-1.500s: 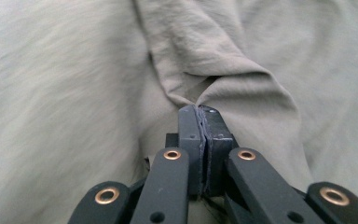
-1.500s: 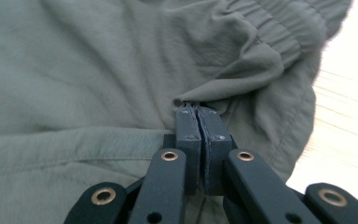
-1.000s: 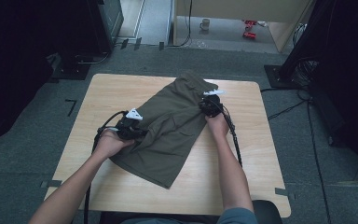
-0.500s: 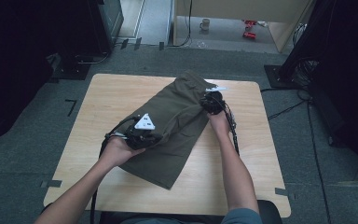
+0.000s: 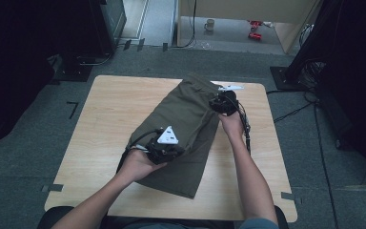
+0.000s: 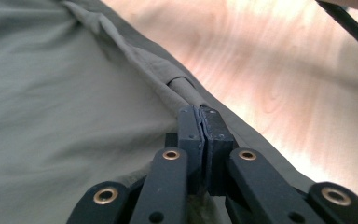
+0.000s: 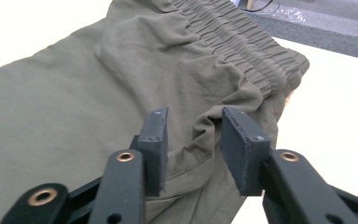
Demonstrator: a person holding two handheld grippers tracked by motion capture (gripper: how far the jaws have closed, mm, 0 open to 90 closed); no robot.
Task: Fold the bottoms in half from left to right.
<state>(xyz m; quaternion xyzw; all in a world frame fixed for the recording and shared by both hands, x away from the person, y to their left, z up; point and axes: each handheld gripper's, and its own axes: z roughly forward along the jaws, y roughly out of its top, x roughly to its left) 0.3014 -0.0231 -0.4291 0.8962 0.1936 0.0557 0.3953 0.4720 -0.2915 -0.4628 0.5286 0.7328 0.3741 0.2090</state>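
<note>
1. Lying slantwise across the wooden desk (image 5: 100, 109), one pair of olive shorts (image 5: 186, 114) is seen in the high view, its gathered waistband toward the far right corner and its hem toward the near edge.
2. Part of the shorts is hidden in that view under the left claw (image 5: 167, 149) and the hand behind it; the jaws themselves cannot be made out there.
3. In the left gripper view the left claw (image 6: 204, 122) is closed tight on a folded edge of the shorts (image 6: 65, 107), the pads pressed together with cloth pinched between them; how many layers are caught cannot be told.
4. The right claw (image 5: 223, 103) is held at the waistband end, near the desk's far right side.
5. In the right gripper view the right claw (image 7: 193, 140) has just been opening: its jaws stand partly apart, with a bulge of the shorts (image 7: 74, 107) between them and not pressed by the pads.
6. Counted: one pair of shorts, two claws, two forearms, one desk. The near desk edge is cut off behind the arms.
</note>
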